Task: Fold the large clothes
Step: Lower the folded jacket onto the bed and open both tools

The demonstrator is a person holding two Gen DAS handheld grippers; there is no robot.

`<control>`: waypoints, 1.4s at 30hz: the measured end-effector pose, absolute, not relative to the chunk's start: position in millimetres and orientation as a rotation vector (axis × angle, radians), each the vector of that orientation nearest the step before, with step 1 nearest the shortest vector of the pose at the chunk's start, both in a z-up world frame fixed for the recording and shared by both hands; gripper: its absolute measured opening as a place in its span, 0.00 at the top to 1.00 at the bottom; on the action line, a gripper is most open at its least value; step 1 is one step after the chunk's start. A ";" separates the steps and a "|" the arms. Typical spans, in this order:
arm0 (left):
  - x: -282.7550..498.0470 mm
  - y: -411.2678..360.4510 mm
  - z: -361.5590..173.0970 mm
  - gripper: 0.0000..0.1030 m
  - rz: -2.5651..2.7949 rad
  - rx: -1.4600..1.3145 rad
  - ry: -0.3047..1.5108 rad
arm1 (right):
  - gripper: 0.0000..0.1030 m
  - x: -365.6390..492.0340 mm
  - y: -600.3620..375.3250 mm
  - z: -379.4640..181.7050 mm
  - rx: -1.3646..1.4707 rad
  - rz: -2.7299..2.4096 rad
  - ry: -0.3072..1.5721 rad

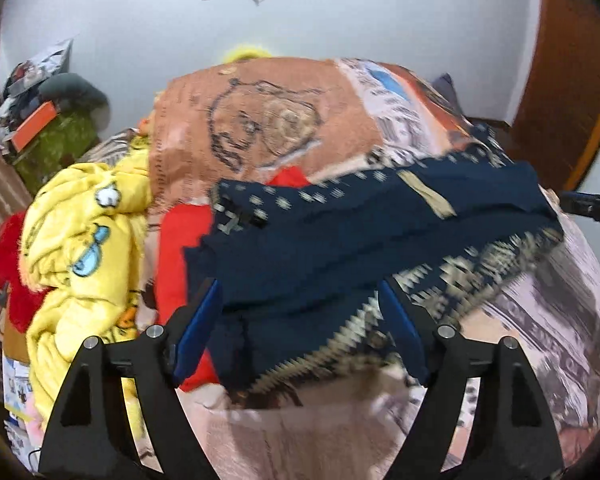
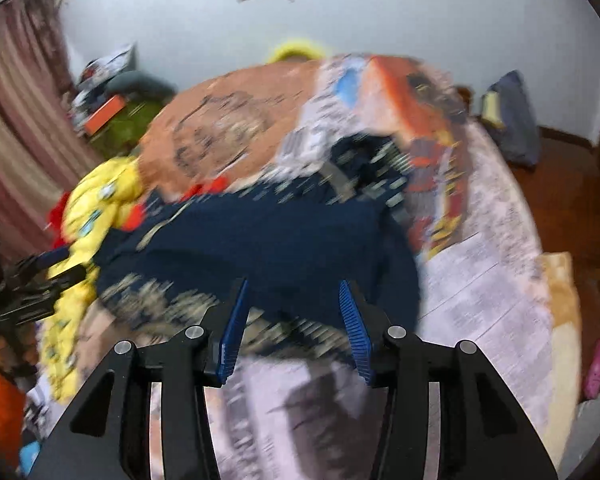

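While the navy patterned sweater (image 1: 340,240) lies spread across the bed (image 1: 540,340), we see both our left tool (image 1: 300,316) and right tool (image 2: 294,320) released at its near hem, yellow blanket (image 1: 80,220) crowding left.

I am in a home bedroom, probably: printed bedspread (image 1: 268,120), heaped yellow blanket (image 1: 80,240), curtain (image 2: 16,120), wooden floor (image 2: 560,168).

Counted: one navy patterned garment (image 1: 340,240), one yellow fleece garment (image 1: 80,240), one red garment (image 1: 180,248), one printed blanket (image 1: 260,120) over the bed.
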State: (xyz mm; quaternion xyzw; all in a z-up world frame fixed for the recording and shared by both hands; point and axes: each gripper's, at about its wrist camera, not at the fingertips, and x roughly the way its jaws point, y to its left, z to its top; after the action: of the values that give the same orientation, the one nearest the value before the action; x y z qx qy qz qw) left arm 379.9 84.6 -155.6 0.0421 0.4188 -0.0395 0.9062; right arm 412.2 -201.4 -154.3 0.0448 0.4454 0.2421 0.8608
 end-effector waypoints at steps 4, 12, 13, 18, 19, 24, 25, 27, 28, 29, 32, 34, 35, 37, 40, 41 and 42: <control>380.6 67.8 -173.1 0.23 -0.104 0.106 0.908 | 0.58 400.5 -175.1 -169.0 0.051 0.567 0.973; 409.7 62.1 -206.6 0.20 -0.092 0.120 0.965 | 0.58 418.0 -139.4 -197.1 0.019 0.595 1.036; 412.1 64.1 -205.9 0.19 -0.095 0.108 0.962 | 0.58 420.3 -138.1 -196.5 0.026 0.595 1.033; 447.4 84.8 -200.5 0.09 -0.147 0.065 0.953 | 0.58 448.2 -130.1 -191.2 0.033 0.608 1.029; 456.4 89.7 -198.8 0.09 -0.138 0.056 0.955 | 0.58 452.9 -131.2 -188.6 0.030 0.609 1.023; 507.5 107.1 -187.7 0.09 0.026 0.125 0.934 | 0.58 492.9 -128.9 -173.4 -0.024 0.537 0.956; 517.9 111.2 -184.5 0.09 0.078 0.139 0.926 | 0.58 499.4 -129.6 -171.4 -0.021 0.516 0.941; 532.1 121.4 -175.4 0.09 0.124 0.108 0.909 | 0.58 514.6 -134.7 -165.1 0.018 0.458 0.902; 535.5 127.1 -169.8 0.09 0.142 0.081 0.895 | 0.59 519.0 -136.1 -162.3 0.035 0.444 0.890; 536.1 132.4 -164.0 0.09 0.160 0.055 0.876 | 0.59 521.3 -135.8 -159.8 0.047 0.441 0.884; 526.1 143.0 -149.3 0.09 0.187 0.015 0.819 | 0.59 512.1 -133.1 -151.0 0.045 0.433 0.834; 513.7 143.8 -144.9 0.09 0.172 0.005 0.794 | 0.58 499.8 -127.9 -146.4 0.013 0.437 0.800; 508.5 142.2 -143.4 0.09 0.163 0.012 0.791 | 0.58 491.1 -124.9 -142.8 -0.018 0.435 0.777; 495.7 134.3 -144.1 0.09 0.139 0.044 0.795 | 0.58 473.3 -119.8 -134.0 -0.075 0.418 0.702; 475.2 117.6 -148.7 0.09 0.085 0.091 0.804 | 0.49 454.3 -116.7 -120.6 -0.140 0.416 0.643; 467.2 111.0 -151.1 0.09 0.065 0.105 0.806 | 0.45 453.8 -118.1 -118.0 -0.139 0.424 0.644; 464.6 106.7 -152.9 0.09 0.050 0.113 0.808 | 0.45 448.8 -121.1 -114.8 -0.126 0.434 0.646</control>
State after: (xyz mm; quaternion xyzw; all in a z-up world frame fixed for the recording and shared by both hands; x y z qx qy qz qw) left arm 464.6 106.7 -152.9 0.0548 0.3928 0.0243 0.9177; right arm 448.8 -121.1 -114.8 -0.0614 0.3146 0.2115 0.9233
